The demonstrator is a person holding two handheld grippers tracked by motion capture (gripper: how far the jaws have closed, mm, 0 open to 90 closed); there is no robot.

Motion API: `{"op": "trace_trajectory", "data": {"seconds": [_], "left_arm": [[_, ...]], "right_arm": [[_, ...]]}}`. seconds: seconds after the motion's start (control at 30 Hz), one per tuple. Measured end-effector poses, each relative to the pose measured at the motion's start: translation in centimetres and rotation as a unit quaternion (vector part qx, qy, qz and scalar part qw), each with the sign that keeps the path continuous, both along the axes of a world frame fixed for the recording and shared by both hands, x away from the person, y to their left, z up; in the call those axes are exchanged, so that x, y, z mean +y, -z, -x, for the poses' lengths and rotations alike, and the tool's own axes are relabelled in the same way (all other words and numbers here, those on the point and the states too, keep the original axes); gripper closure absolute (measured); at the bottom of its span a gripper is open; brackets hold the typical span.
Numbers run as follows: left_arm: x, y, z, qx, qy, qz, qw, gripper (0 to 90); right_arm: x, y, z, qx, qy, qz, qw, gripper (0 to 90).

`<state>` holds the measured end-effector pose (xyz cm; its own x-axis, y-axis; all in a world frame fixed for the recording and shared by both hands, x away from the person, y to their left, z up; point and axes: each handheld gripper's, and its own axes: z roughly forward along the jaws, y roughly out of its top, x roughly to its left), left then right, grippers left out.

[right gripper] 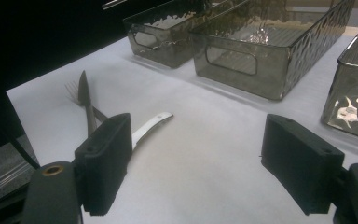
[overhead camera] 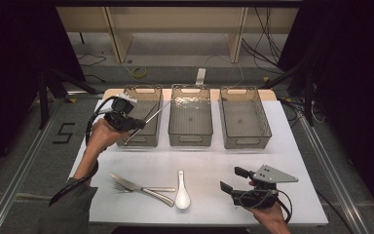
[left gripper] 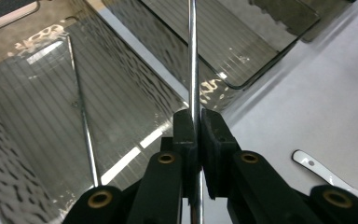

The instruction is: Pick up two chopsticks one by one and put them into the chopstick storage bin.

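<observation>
— What have we got in hand?

— Our left gripper (overhead camera: 135, 126) is clamped on a thin metal rod (overhead camera: 152, 117), holding it over the left bin (overhead camera: 152, 141); a second rod (left gripper: 83, 122) lies inside that bin. Our right gripper (overhead camera: 233, 179) hangs wide and empty.

— And the surface?

— We see a white table (overhead camera: 282, 161) with three clear bins along its far edge. A knife (overhead camera: 141, 189), fork (overhead camera: 121, 187) and white spoon (overhead camera: 182, 194) lie near us. Around the table we see grey floor, cables and dark curtains.

A knife (overhead camera: 141, 187) and fork (overhead camera: 143, 188) lie crossed on the white bench (overhead camera: 209, 161), a white spoon (overhead camera: 182, 191) just beside them.
</observation>
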<state>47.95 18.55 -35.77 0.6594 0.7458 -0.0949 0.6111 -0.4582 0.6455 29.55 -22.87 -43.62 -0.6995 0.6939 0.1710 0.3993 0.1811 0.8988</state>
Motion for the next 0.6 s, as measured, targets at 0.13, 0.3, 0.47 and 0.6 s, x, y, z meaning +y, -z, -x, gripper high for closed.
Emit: {"op": "trace_trajectory", "data": {"seconds": [0.13,0.3,0.47,0.6], "left_arm": [[0.5,-0.2,-0.6,-0.005,-0.014,-0.003,0.9999,84.7],[1.7,-0.5,-1.8,-0.012,-0.037,-0.004,0.9992,84.7],[2.6,-0.4,-2.9,-0.01,-0.058,-0.008,0.9982,84.7],[3.3,0.0,-3.8,-0.006,-0.075,-0.004,0.9972,84.7]], "right_arm": [[0.0,0.0,0.0,0.0,0.0,0.0,1.0,25.4],[0.0,0.0,0.0,0.001,0.0,-0.001,1.0,25.5],[0.0,0.0,0.0,0.001,-0.001,-0.001,1.0,25.6],[0.0,0.0,0.0,0.002,0.0,-0.002,1.0,25.6]]}}
